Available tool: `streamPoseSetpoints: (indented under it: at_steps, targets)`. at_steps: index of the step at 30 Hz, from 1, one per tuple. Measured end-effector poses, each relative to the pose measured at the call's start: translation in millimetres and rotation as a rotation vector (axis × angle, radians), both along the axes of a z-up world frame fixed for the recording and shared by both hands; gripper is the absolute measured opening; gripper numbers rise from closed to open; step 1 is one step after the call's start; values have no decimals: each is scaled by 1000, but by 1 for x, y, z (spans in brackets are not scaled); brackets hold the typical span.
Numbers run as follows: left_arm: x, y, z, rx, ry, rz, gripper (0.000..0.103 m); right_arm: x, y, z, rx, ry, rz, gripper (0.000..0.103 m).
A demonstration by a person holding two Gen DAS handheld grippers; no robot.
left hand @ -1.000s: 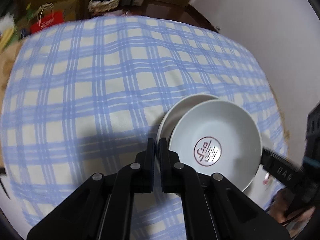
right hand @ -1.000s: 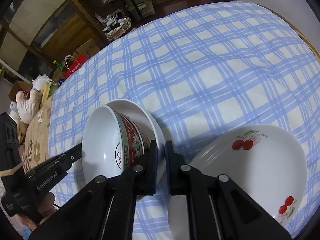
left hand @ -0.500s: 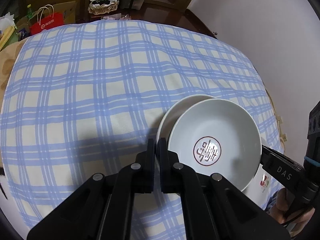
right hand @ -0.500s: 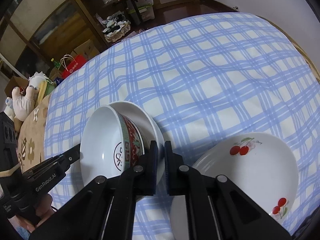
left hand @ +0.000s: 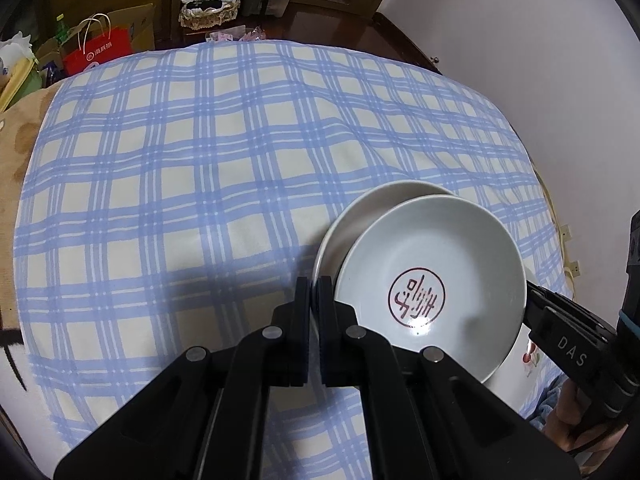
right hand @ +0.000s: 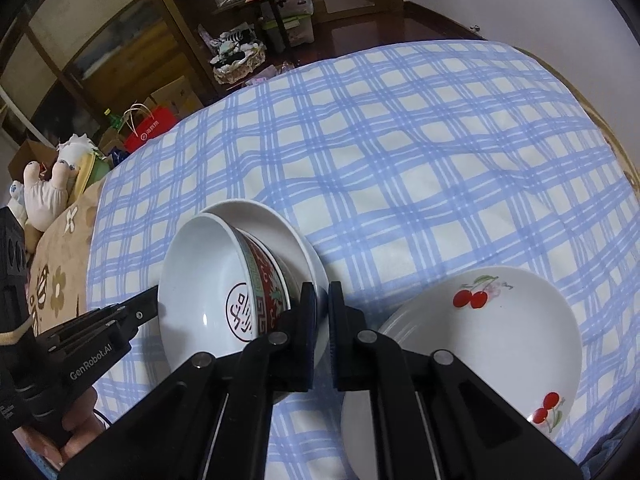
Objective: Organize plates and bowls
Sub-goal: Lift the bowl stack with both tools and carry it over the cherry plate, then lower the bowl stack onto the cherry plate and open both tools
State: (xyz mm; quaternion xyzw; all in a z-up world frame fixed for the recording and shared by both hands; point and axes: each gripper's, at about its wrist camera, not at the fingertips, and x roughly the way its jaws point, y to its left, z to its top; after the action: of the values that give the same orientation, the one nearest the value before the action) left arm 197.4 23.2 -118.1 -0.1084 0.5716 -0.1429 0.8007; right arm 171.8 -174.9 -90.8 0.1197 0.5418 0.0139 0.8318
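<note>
Clamping the white plate [left hand: 360, 216] at nine and three o'clock, left gripper [left hand: 314, 300] and right gripper [right hand: 322, 308] stay clenched; the tilted bowl [left hand: 432, 264] is unmoved, stacking unfinished.

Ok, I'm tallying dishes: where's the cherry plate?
In the right wrist view, the cherry plate lies at lower right on the checked cloth, right of the bowl.

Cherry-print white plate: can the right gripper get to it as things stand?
Probably yes: the cherry-print white plate lies uncovered just beside the right gripper. Its jaws are shut beside the red-patterned bowl, so they must open first.
</note>
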Motion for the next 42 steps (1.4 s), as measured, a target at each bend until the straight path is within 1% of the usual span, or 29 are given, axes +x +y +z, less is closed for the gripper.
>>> streamPoseSetpoints:
  at_steps: [3, 6, 9, 14, 19, 21, 25, 28, 32, 36, 40, 42]
  targets:
    - [1, 3, 3, -9, 11, -1, 2, -2, 0, 4, -3, -3, 3, 8]
    - [1, 2, 9, -1, 1, -3, 2, -1, -2, 7, 2, 2, 2, 8]
    - [2, 3, 13, -19, 5, 3, 2, -3, -2, 11, -9, -10, 10, 7]
    - [-1, -2, 26, -23, -12, -7, 2, -7, -8, 25, -6, -12, 2, 7]
    - [-7, -10, 43, -36, -28, -16, 2, -20, -18, 43, 2, -37, -20, 7]
    - [-11, -15, 50, -42, -32, -18, 2, -29, -21, 53, -23, -64, -18, 7]
    - [-19, -38, 62, -38, -42, -48, 3, -47, -40, 60, -5, -62, -55, 7]
    - [-29, -62, 65, -45, -36, -78, 3, -63, -58, 67, -25, -73, -89, 7]
    - [-40, -94, 66, -34, -34, -112, 3, -80, -83, 69, -50, -73, -133, 7]
    - [-48, -122, 57, -29, 5, -133, 3, -92, -108, 62, -31, -47, -180, 7]
    - [-56, -143, 42, 31, 37, -159, 2, -102, -123, 46, -15, -19, -198, 7]
    - [-58, -148, 34, 47, 54, -165, 2, -107, -131, 36, 12, -10, -214, 7]
